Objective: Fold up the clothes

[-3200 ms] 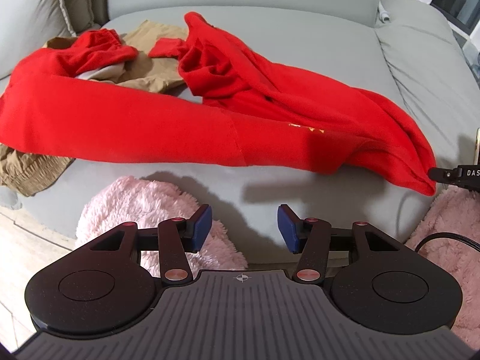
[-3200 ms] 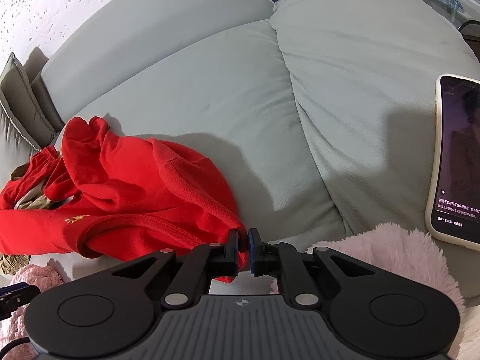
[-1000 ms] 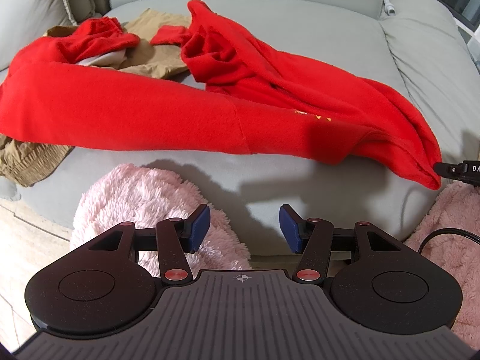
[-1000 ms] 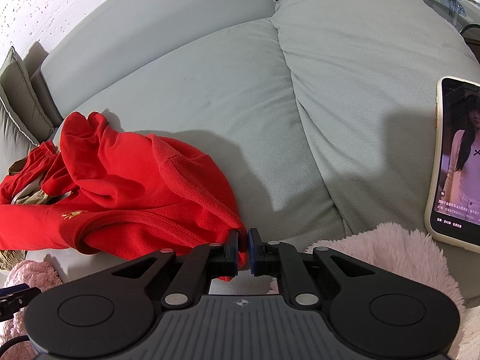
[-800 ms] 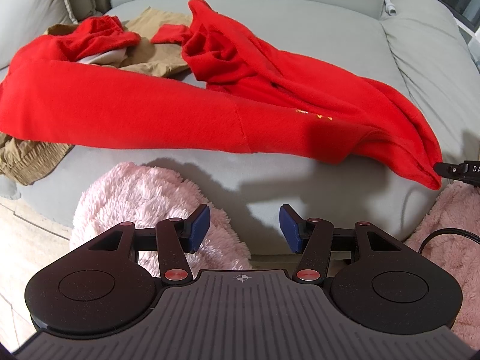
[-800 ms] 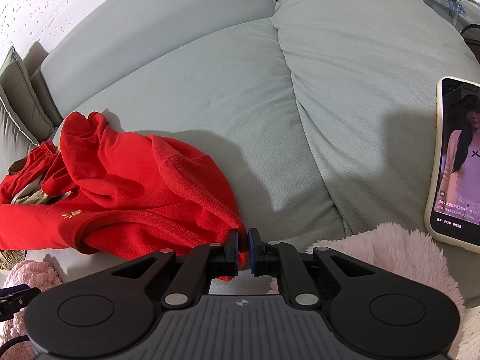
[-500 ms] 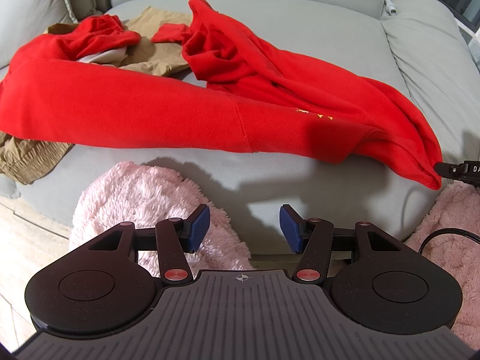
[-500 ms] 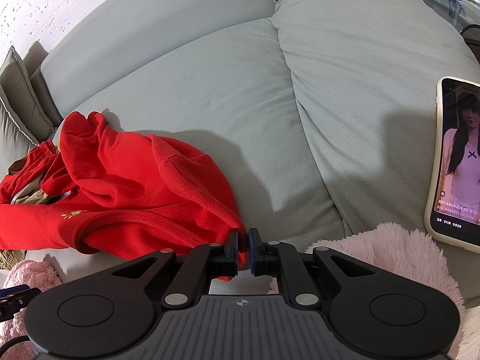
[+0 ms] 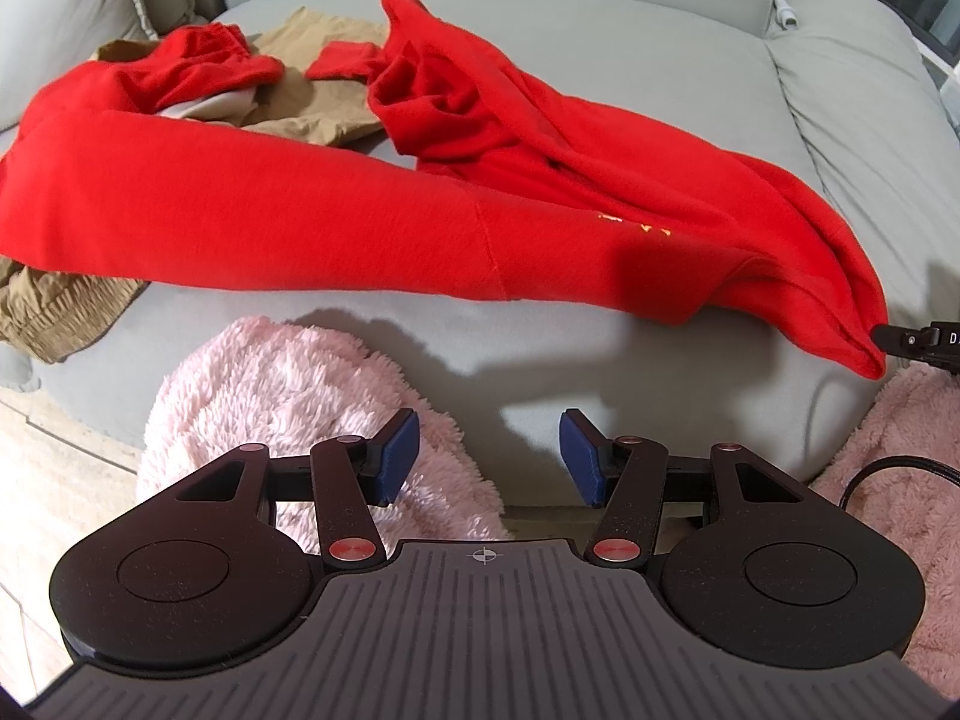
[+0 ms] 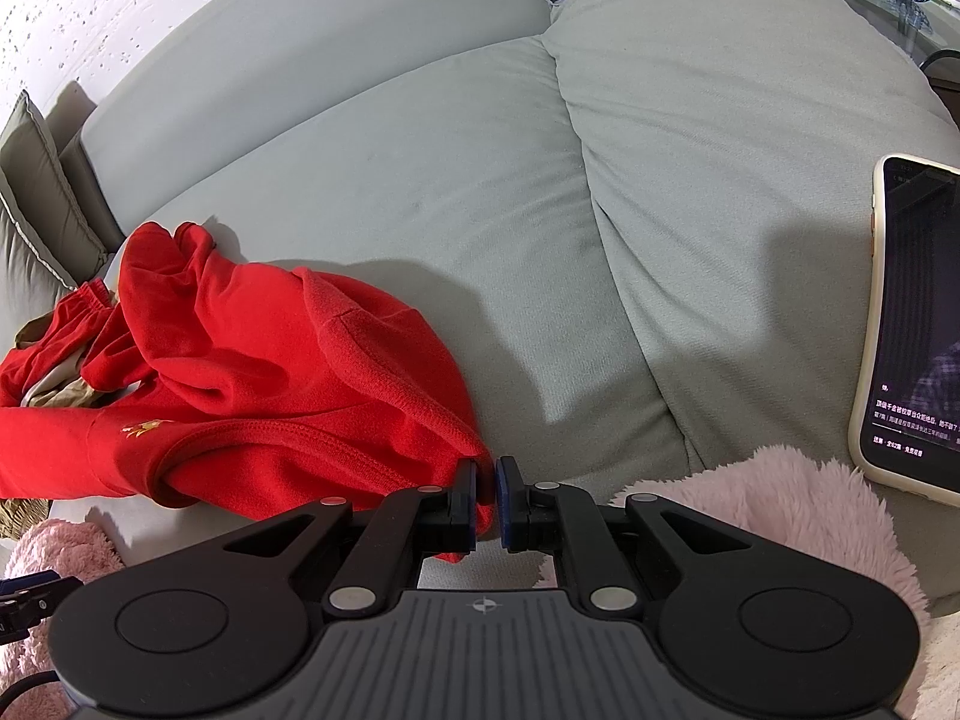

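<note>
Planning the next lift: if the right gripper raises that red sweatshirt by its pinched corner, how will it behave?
Likely floppy: the red sweatshirt lies in soft creases on the sofa, so it should hang and trail from the right gripper. Its thick fleece looks fairly heavy, so a corner pinch might slip. It may also drag the tan garment partly beneath it.

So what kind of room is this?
Probably a living room at home: a big grey fabric sofa, a smartphone with a lit screen lying on it, and a crumpled red sweatshirt waiting for folding.
</note>
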The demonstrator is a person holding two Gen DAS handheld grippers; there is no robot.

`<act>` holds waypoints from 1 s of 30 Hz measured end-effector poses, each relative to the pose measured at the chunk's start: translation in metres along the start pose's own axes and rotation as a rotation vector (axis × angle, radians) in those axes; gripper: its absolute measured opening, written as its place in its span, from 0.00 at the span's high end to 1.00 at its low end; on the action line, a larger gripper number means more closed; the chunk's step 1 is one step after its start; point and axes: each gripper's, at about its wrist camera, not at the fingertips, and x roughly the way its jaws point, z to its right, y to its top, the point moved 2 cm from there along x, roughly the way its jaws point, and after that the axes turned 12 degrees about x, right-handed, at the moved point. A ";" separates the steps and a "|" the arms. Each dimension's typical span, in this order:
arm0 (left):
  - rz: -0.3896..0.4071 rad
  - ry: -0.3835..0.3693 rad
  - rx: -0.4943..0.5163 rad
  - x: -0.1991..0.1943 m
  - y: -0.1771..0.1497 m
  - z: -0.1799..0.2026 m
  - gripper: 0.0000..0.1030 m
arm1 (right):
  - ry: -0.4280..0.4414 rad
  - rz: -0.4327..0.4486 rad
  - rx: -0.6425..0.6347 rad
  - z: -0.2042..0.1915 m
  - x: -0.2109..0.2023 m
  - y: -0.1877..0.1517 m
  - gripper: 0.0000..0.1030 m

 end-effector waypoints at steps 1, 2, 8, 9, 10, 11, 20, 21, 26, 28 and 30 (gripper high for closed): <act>0.000 0.000 0.000 0.000 0.000 0.000 0.44 | 0.000 0.000 0.000 0.000 0.000 0.000 0.91; 0.000 0.000 0.001 0.000 0.000 0.000 0.44 | 0.000 0.000 0.000 0.000 0.000 0.000 0.91; 0.000 -0.001 -0.001 0.000 0.000 -0.001 0.43 | 0.000 0.000 -0.001 0.000 -0.001 0.001 0.91; -0.001 -0.001 -0.001 0.000 0.000 -0.001 0.43 | 0.000 0.000 0.000 0.000 -0.001 0.001 0.91; -0.001 -0.001 -0.002 0.000 0.000 -0.001 0.43 | -0.001 0.000 0.000 0.000 -0.001 0.001 0.91; -0.001 -0.001 -0.001 0.000 0.000 -0.001 0.43 | -0.001 0.000 0.000 0.000 -0.001 0.001 0.91; -0.002 -0.001 0.001 0.000 0.000 0.000 0.43 | -0.001 -0.001 0.000 0.001 0.000 0.000 0.91; -0.002 -0.001 0.002 0.000 0.000 0.000 0.43 | -0.001 -0.001 0.000 0.001 -0.001 0.000 0.91; -0.004 -0.002 0.004 0.000 0.000 0.000 0.43 | -0.002 -0.002 -0.001 0.001 0.000 0.000 0.91; -0.005 -0.003 0.004 0.000 0.000 0.000 0.43 | -0.003 -0.002 -0.002 0.001 0.000 0.000 0.91; -0.006 -0.004 0.003 0.001 0.000 0.000 0.43 | -0.003 -0.003 -0.003 0.001 0.000 0.000 0.91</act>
